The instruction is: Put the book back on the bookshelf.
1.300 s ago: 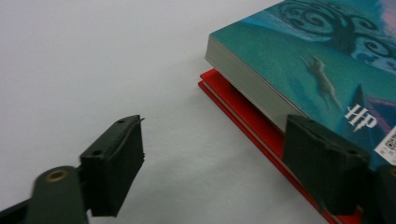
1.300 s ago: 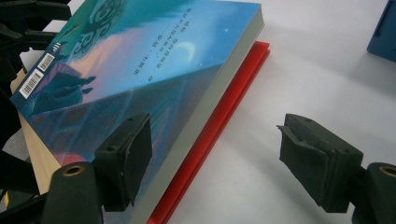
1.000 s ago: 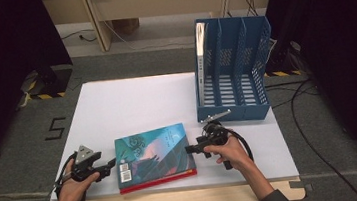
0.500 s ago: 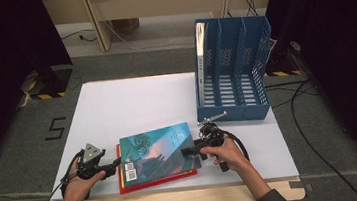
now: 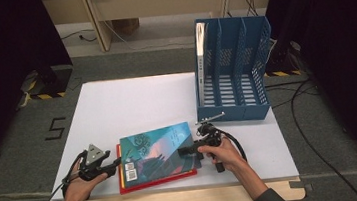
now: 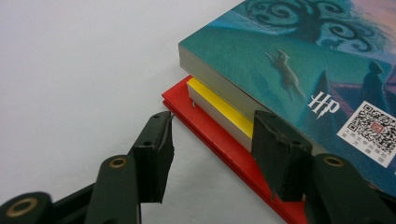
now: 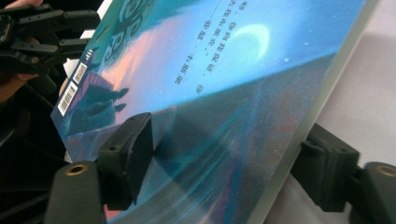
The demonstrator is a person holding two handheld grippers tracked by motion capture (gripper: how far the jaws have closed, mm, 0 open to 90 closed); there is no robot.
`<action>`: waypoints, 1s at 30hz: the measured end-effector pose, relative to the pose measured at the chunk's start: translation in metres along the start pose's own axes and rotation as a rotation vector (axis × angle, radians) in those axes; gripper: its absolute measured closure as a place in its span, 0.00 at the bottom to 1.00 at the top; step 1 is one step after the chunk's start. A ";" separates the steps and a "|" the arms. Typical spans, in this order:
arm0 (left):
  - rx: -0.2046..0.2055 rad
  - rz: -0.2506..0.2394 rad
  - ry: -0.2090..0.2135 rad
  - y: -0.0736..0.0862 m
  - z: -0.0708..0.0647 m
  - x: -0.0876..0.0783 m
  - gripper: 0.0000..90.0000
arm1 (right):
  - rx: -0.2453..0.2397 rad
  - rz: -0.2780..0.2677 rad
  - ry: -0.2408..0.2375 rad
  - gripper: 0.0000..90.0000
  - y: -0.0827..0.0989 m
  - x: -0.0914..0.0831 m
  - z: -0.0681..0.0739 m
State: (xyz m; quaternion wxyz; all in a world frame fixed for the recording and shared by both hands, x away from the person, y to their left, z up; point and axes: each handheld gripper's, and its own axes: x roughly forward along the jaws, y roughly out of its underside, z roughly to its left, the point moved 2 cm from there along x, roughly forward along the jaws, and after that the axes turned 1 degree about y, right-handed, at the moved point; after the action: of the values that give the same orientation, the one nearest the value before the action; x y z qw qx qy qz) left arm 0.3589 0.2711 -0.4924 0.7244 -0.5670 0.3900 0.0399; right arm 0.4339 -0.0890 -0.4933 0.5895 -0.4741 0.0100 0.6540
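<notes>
Both hands are reaching in low from the near edge of the white worktop (image 5: 131,98), the left tool (image 5: 107,167) pointing at the left side of a book pile and the right tool (image 5: 192,150) pointing at its right side. Three books are lying stacked near the front edge: a blue-green book (image 5: 159,150) on top, a yellow book (image 6: 219,108) under it, a red book (image 6: 219,140) at the bottom. The left tool's jaws have just been closing and are sitting apart around the pile's edge without pressing, the right tool is clamping the blue-green book, and one blue file rack (image 5: 233,69) is standing behind.
</notes>
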 end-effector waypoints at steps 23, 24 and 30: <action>-0.005 -0.007 -0.003 0.001 -0.003 0.002 0.66 | -0.003 -0.092 -0.110 0.40 -0.021 -0.013 0.009; -0.006 -0.008 -0.002 0.001 -0.003 0.002 0.66 | -0.006 -0.093 -0.114 0.42 -0.023 -0.013 0.010; 0.035 -0.008 -0.024 0.000 -0.005 0.002 0.65 | -0.062 -0.027 -0.147 0.57 -0.036 -0.009 0.035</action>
State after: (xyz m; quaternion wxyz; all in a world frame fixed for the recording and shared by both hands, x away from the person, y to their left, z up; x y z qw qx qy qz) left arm 0.3583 0.2660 -0.4938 0.7389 -0.5553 0.3799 0.0371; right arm 0.4397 -0.0644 -0.4487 0.5825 -0.4429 -0.0598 0.6790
